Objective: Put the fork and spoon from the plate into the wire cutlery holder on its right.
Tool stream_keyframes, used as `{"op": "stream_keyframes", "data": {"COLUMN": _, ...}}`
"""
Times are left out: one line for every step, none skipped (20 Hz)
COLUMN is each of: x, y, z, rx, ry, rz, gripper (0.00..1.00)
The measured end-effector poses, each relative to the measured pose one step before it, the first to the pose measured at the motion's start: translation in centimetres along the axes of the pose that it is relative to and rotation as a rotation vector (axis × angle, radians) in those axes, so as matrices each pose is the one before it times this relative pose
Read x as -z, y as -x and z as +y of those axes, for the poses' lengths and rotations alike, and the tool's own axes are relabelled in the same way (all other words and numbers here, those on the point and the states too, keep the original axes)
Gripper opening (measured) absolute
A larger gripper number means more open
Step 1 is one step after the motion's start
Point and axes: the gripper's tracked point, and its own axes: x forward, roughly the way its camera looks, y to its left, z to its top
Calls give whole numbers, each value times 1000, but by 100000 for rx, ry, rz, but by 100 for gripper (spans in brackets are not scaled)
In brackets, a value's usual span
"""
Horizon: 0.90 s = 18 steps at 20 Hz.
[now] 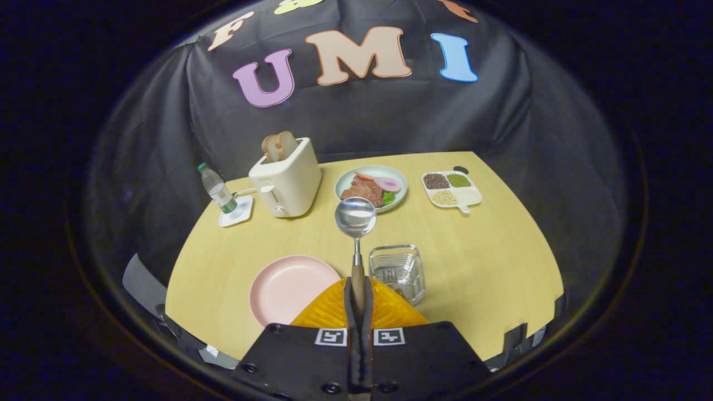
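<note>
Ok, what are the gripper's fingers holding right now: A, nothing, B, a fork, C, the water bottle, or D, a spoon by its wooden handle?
D: the gripper is closed on the spoon, whose wooden handle sits between the fingers, bowl pointing ahead, beyond the pink plate and wire cutlery holder.

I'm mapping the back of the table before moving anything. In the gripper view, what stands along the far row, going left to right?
Water bottle → toaster → plate of food → divided tray of beans. Nearer, the gripper is shut on the spoon, between the pink plate and the wire holder.
</note>
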Motion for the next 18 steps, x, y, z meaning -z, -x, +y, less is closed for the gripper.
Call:
{"op": "stream_keyframes", "data": {"x": -60, "y": 99, "z": -776, "rx": 611, "ry": 1422, "rz": 1350, "gripper": 3}}
{"op": "stream_keyframes", "data": {"x": 466, "y": -82, "z": -528, "rx": -478, "ry": 1555, "rz": 2635, "gripper": 3}}
{"op": "stream_keyframes", "data": {"x": 420, "y": 7, "z": -579, "rx": -416, "ry": 1173, "rz": 3079, "gripper": 3}}
{"op": "stream_keyframes", "data": {"x": 434, "y": -163, "z": -594, "rx": -130, "ry": 1030, "rz": 3188, "gripper": 3}}
{"op": "stream_keyframes", "data": {"x": 451, "y": -156, "z": -672, "rx": 176, "ry": 991, "rz": 3276, "gripper": 3}}
{"op": "stream_keyframes", "data": {"x": 483, "y": -181, "z": -548, "rx": -188, "ry": 652, "rz": 3150, "gripper": 3}}
{"op": "stream_keyframes", "data": {"x": 262, "y": -153, "z": -286, "rx": -747, "ry": 484, "rz": 2866, "gripper": 3}}
{"op": "stream_keyframes", "data": {"x": 262, "y": -155, "z": -156, "rx": -655, "ry": 217, "rz": 2598, "gripper": 3}}
{"op": "stream_keyframes", "data": {"x": -79, "y": -157, "z": -219, "rx": -798, "ry": -516, "rz": 1695, "gripper": 3}}
{"op": "stream_keyframes", "data": {"x": -135, "y": -166, "z": -234, "rx": -423, "ry": -423, "rz": 1887, "gripper": 3}}
{"op": "stream_keyframes", "data": {"x": 113, "y": -99, "z": -321, "rx": -143, "ry": 731, "rz": 2796, "gripper": 4}}
{"op": "stream_keyframes", "data": {"x": 159, "y": -123, "z": -255, "rx": 104, "ry": 1408, "rz": 2855, "gripper": 3}}
{"op": "stream_keyframes", "data": {"x": 165, "y": -99, "z": -234, "rx": -222, "ry": 1206, "rz": 3151, "gripper": 3}}
{"op": "stream_keyframes", "data": {"x": 127, "y": -47, "z": 111, "rx": -954, "ry": 310, "rz": 3117, "gripper": 3}}
{"op": "stream_keyframes", "data": {"x": -63, "y": 7, "z": 213, "rx": -1346, "ry": -815, "rz": 3331, "gripper": 3}}
{"op": "stream_keyframes", "data": {"x": 54, "y": 78, "z": 336, "rx": -1652, "ry": -686, "rz": 3224, "gripper": 4}}
{"op": "stream_keyframes", "data": {"x": 55, "y": -101, "z": 87, "rx": -624, "ry": -172, "rz": 3460, "gripper": 3}}
{"op": "stream_keyframes", "data": {"x": 234, "y": -54, "z": -179, "rx": 541, "ry": 377, "rz": 3583, "gripper": 3}}
